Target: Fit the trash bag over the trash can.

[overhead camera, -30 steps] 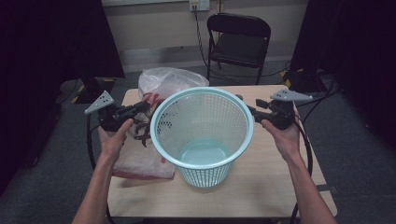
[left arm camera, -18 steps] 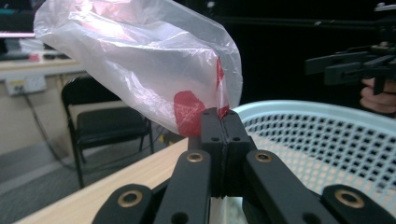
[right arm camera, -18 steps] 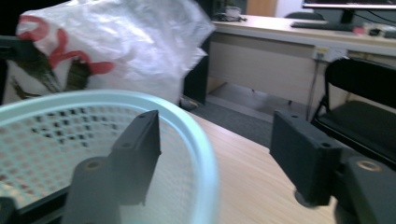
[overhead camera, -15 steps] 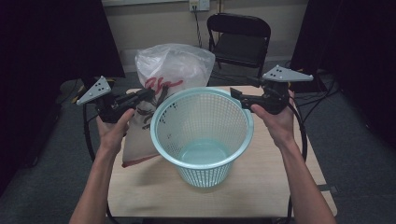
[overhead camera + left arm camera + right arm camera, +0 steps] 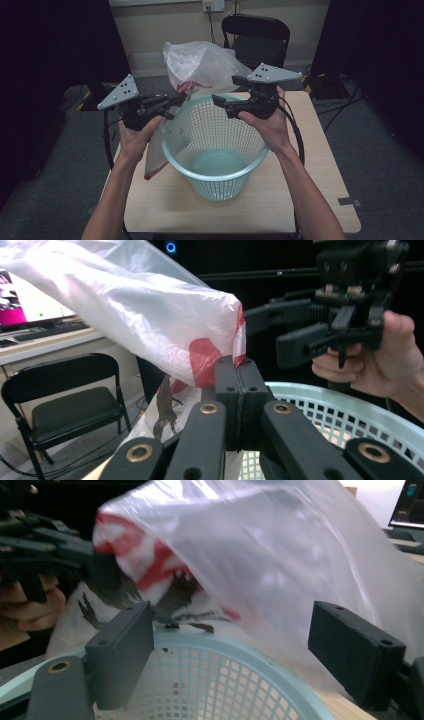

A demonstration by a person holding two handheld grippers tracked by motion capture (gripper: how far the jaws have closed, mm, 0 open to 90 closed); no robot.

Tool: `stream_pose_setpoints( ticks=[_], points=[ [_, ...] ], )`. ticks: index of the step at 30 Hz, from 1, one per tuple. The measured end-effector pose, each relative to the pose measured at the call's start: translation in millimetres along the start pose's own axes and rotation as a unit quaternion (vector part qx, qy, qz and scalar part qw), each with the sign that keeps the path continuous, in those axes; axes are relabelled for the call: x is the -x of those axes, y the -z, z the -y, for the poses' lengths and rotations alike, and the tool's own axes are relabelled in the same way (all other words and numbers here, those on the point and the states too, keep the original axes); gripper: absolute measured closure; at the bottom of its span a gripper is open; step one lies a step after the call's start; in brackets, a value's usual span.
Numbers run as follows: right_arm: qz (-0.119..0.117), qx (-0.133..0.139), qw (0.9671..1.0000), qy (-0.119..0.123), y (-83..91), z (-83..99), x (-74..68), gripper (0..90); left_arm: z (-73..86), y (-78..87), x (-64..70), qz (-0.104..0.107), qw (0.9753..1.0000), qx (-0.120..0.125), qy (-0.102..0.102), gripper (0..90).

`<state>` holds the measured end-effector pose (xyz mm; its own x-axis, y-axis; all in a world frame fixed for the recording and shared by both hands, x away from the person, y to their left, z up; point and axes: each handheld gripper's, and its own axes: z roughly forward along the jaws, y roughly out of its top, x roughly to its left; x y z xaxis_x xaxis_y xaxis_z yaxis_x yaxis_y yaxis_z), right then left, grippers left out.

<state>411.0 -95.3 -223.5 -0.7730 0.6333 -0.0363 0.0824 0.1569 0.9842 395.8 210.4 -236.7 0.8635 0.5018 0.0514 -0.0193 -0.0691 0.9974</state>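
A translucent white plastic bag (image 5: 205, 65) with red and black print billows above the far rim of a teal mesh basket (image 5: 215, 150), which stands on the wooden table (image 5: 315, 195). My left gripper (image 5: 175, 100) is shut on the bag's (image 5: 150, 315) red-printed edge, and part of the bag hangs down past the basket's left side. My right gripper (image 5: 223, 104) hovers over the basket's far rim with its jaws open. In the right gripper view the bag (image 5: 280, 555) lies just beyond the open jaws, above the basket rim (image 5: 225, 642), untouched by the pads (image 5: 122, 650).
A black folding chair (image 5: 260, 40) stands behind the table. Cables trail on the floor at the right (image 5: 340, 100). A lit monitor (image 5: 20, 305) sits on a desk in the left gripper view. Bare tabletop lies in front of and to the right of the basket.
My left gripper has lifted the bag off the table and up over the basket's far rim. My right gripper has moved left from the basket's right side toward the bag.
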Motion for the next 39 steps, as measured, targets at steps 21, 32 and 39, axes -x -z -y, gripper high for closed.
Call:
stream_pose_setpoints(
  ticks=[21, 32, 39],
  points=[
    [-0.072, -0.007, 0.9973, 0.008, -33.5, -10.5, -26.5, 46.4, 18.3, -16.4, 8.4, 0.026, 0.9977, -0.06, -0.018, 90.0],
    [-0.101, -0.018, 0.9944, 0.026, -34.0, -6.5, -29.1, 90.0, 21.9, -6.6, 1.7, 0.006, 0.999, -0.045, -0.003, 54.2],
    [-0.101, -0.024, 0.9943, 0.025, -27.6, -2.7, -27.7, 90.0, 3.4, 5.7, -23.5, 0.0, 0.9993, 0.014, 0.035, 37.3]
  ],
)
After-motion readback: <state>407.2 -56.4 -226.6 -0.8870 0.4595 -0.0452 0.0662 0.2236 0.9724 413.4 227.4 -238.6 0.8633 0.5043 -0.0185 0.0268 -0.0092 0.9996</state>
